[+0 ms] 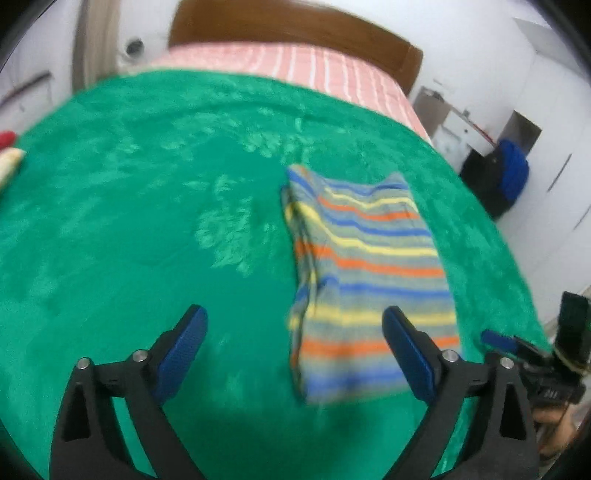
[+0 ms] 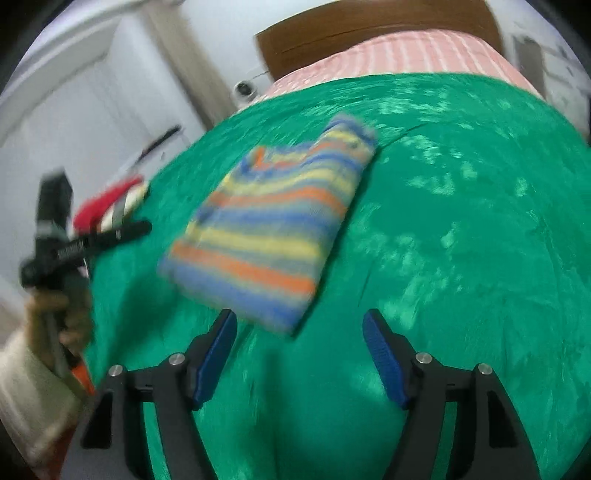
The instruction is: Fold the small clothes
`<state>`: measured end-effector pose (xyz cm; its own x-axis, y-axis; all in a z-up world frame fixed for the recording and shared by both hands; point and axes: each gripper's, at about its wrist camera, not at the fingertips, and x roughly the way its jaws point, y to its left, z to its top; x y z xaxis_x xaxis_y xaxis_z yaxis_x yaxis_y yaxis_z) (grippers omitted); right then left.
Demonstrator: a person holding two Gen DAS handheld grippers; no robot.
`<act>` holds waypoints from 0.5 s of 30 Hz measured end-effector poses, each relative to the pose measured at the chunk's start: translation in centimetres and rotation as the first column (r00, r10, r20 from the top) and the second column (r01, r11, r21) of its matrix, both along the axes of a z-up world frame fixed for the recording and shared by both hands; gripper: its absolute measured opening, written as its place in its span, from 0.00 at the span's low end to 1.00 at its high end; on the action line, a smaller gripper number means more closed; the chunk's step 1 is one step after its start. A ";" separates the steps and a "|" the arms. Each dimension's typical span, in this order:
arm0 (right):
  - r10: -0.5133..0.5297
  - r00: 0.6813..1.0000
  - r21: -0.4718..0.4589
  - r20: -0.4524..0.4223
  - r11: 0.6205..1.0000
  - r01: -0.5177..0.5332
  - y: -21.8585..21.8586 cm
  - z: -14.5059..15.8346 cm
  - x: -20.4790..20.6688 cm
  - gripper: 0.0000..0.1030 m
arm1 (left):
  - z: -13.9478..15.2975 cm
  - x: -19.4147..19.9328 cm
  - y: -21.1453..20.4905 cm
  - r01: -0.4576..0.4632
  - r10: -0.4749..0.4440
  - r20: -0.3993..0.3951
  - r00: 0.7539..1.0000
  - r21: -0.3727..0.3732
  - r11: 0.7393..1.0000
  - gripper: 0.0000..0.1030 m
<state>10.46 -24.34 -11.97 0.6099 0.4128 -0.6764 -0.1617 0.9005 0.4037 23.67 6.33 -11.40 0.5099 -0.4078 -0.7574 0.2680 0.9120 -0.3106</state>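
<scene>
A small striped garment [image 1: 369, 266], in blue, yellow, orange and grey bands, lies folded into a rectangle on the green blanket [image 1: 147, 221]. My left gripper [image 1: 293, 314] hangs open above the blanket at the garment's near left edge, nothing pressed between its blue pads. In the right wrist view the same garment [image 2: 273, 225] lies just beyond my right gripper [image 2: 299, 317], which is open over the green blanket [image 2: 461, 240] with its near corner between the fingertips' line. Each gripper shows in the other's view: the right one [image 1: 517, 343] and the left one [image 2: 92, 236], held by a hand in a cream sleeve [image 2: 33, 402].
The blanket covers a bed with a pink striped sheet [image 1: 295, 62] and a brown headboard [image 1: 295, 26]. Red and cream clothes [image 2: 107, 203] lie at the blanket's left edge. A blue bundle on a black stand [image 1: 511, 173] sits by the white wall at right.
</scene>
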 end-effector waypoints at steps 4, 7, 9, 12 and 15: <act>-0.061 0.997 0.173 -0.045 0.983 0.068 -1.7 -0.3 5.8 0.75 | -4.0 5.7 -3.1 0.106 -0.096 -0.172 0.980 0.049 0.993 0.94; -0.085 0.987 0.271 -0.139 0.955 0.120 -2.3 -2.5 10.9 0.75 | -4.4 7.4 -4.4 0.108 -0.095 -0.136 0.986 0.093 0.990 0.94; -0.117 0.973 0.325 -0.199 0.929 0.178 -2.5 -4.2 13.3 0.73 | -4.4 8.0 -5.0 0.121 -0.110 -0.150 0.983 0.070 0.990 0.88; -0.053 0.982 0.289 -0.182 0.952 0.105 -0.1 -3.8 15.6 0.38 | -4.6 7.9 -6.1 0.180 -0.169 -0.160 0.972 0.053 0.982 0.18; -0.017 0.995 -0.059 -0.097 0.998 0.012 4.9 -1.7 15.1 0.28 | -4.0 7.0 -6.0 0.165 -0.157 -0.133 0.979 0.055 0.985 0.14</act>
